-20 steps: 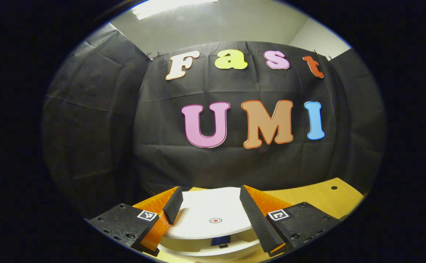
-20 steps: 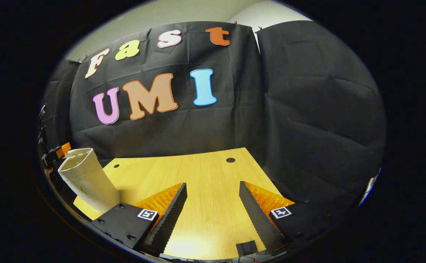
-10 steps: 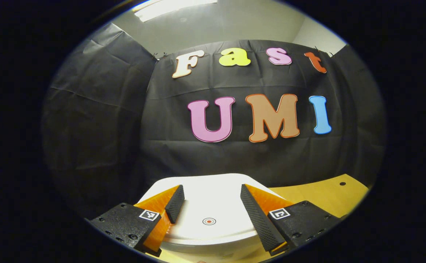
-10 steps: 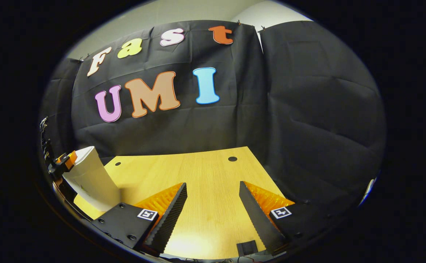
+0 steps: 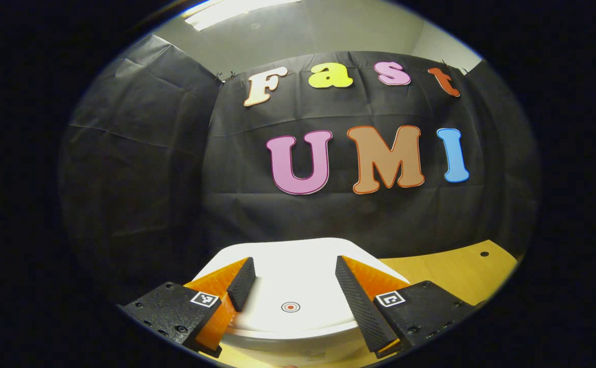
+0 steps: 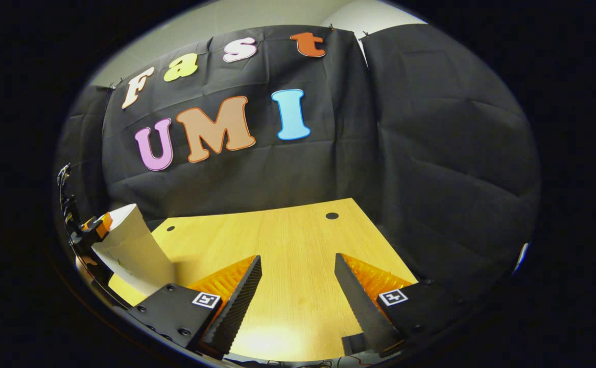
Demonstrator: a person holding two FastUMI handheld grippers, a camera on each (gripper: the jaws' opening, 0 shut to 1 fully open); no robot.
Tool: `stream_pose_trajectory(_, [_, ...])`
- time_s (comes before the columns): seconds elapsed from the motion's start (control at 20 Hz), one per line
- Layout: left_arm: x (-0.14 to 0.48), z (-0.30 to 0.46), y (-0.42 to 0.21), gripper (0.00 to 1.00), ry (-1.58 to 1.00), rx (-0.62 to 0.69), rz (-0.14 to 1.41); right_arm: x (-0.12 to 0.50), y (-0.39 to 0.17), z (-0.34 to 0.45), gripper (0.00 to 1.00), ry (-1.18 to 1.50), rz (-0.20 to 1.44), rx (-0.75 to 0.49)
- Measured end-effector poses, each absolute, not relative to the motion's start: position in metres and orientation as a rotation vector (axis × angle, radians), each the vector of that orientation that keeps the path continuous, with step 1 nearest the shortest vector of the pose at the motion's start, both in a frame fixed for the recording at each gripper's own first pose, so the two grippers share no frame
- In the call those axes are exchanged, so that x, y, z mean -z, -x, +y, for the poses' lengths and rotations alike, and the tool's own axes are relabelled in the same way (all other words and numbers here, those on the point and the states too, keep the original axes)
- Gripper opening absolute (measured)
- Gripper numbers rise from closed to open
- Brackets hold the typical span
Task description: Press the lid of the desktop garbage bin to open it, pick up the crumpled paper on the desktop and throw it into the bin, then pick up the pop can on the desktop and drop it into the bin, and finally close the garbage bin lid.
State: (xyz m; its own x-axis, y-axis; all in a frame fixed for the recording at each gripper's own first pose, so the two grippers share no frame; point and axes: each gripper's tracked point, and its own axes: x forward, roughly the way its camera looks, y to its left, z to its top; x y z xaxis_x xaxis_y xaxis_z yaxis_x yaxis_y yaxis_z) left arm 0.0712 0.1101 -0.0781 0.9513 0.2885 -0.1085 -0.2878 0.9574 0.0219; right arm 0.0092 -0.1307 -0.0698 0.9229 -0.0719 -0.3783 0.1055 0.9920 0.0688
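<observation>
Left tongs (image 5: pixel 293 278) spread apart, gripping nothing, poised right over the bin's white lid (image 5: pixel 298 286), with the small red ring mark (image 5: pixel 290 306) between the two fingers; contact with the lid not certain from this angle. Lid lying flat on the bin (image 5: pixel 298 347), so apparently closed.

Right tongs (image 6: pixel 298 278) likewise spread and empty, hanging over bare wooden counter (image 6: pixel 287 240). Off at the far left of the right gripper view, the bin's white body (image 6: pixel 134 250) standing on the counter with the left tongs at its top.

No crumpled paper or pop can to be made out on the stretch of counter shown. Hard to judge from this alone: either the very first press is at hand, or the closing step is just finishing.
</observation>
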Motion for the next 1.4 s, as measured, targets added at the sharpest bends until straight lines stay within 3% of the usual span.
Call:
stream_pose_trajectory(0.5, [0.038,0.104,-0.073,0.92,-0.078,-0.261,0.075,0.072,-0.008,-0.105,0.96,-0.091,0.375,0.053])
stream_pose_trajectory(1.1, [0.023,0.018,-0.016,0.91,0.02,-0.05,0.103,0.06,-0.028,-0.023,0.96,-0.028,0.268,-0.066])
stream_pose_trajectory(1.4, [0.022,-0.02,-0.003,0.91,0.117,0.03,0.119,0.048,-0.018,-0.023,0.96,-0.096,0.198,-0.002])
